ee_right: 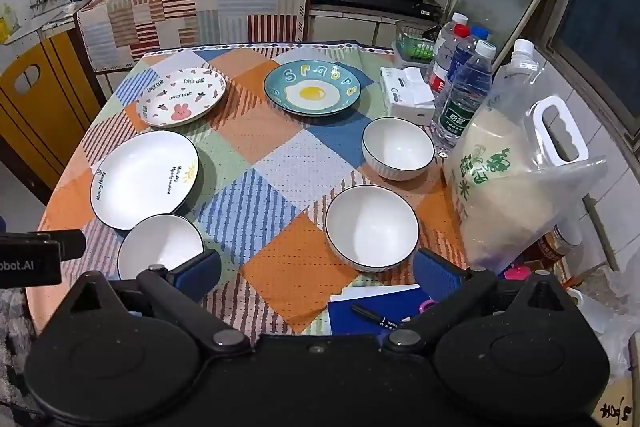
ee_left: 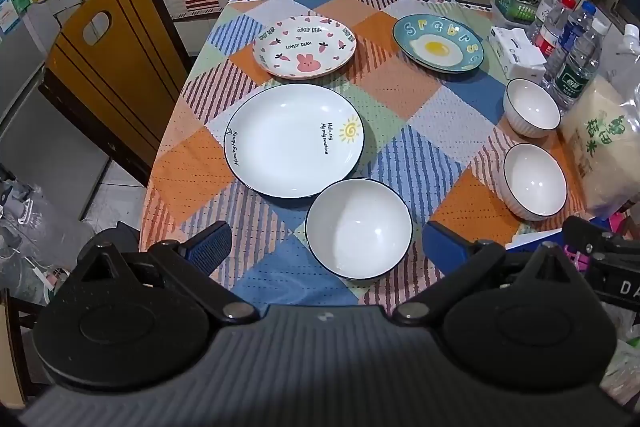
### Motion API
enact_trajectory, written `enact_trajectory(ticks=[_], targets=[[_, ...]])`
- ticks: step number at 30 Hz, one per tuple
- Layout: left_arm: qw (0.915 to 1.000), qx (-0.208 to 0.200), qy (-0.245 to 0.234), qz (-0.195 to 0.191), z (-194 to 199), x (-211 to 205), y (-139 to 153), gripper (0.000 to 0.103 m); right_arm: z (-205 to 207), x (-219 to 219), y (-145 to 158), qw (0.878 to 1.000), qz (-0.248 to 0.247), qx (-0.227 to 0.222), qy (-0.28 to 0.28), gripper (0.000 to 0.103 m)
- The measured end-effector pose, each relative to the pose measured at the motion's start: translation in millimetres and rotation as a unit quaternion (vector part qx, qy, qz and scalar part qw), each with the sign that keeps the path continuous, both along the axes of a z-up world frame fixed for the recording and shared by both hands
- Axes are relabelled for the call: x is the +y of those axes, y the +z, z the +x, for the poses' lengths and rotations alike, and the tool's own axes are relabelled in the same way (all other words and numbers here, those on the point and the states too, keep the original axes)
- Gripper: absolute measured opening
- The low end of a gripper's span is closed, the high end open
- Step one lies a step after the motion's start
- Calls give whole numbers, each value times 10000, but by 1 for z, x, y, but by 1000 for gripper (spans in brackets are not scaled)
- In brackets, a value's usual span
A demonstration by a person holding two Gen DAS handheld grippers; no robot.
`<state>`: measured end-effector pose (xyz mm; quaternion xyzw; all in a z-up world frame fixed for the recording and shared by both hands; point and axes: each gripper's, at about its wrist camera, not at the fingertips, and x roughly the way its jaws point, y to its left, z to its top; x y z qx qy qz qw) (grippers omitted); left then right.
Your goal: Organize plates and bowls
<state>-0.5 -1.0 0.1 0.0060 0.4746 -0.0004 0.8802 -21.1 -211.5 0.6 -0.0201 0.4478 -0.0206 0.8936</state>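
Left wrist view: the left gripper [ee_left: 326, 247] hangs wide open, empty, over the white glazed bowl with a dark rim [ee_left: 359, 229] at lower middle. It looks hard, slippery and easy to break, so pinch its rim. The big white plate [ee_left: 294, 140] beside it reads "Morning Honey". The right gripper [ee_right: 316, 273] is wide open too

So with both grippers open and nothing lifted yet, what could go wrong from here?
The near bowl touches or overlaps the rim of the white plate; lifting either may knock the other. The far bowl sits close to the water bottles and rice bag, so a wide-open right gripper could bump them.
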Motion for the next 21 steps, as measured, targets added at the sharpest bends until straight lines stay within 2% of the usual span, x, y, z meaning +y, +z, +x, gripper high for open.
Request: enact_trajectory(ticks=[2, 3, 5, 11, 21], targets=[[10000, -51, 5, 29, -1, -2, 0, 103, -1, 0, 0, 10000, 37, -4, 0, 103], [9999, -47, 29, -161, -2, 3, -2, 103, -1, -1, 0, 10000, 41, -8, 0, 103], [9998, -93, 28, -167, -4, 4, -2, 103, 0, 1, 1, 10000, -58, 70, -9, 103], [9999, -78, 14, 99, -1, -1, -8, 103, 0, 0, -1, 10000, -62, 62, 8, 103], [9999, -100, -39, 36, -8, 0, -5, 103, -3, -2, -4, 9999, -115, 96, -19, 103]])
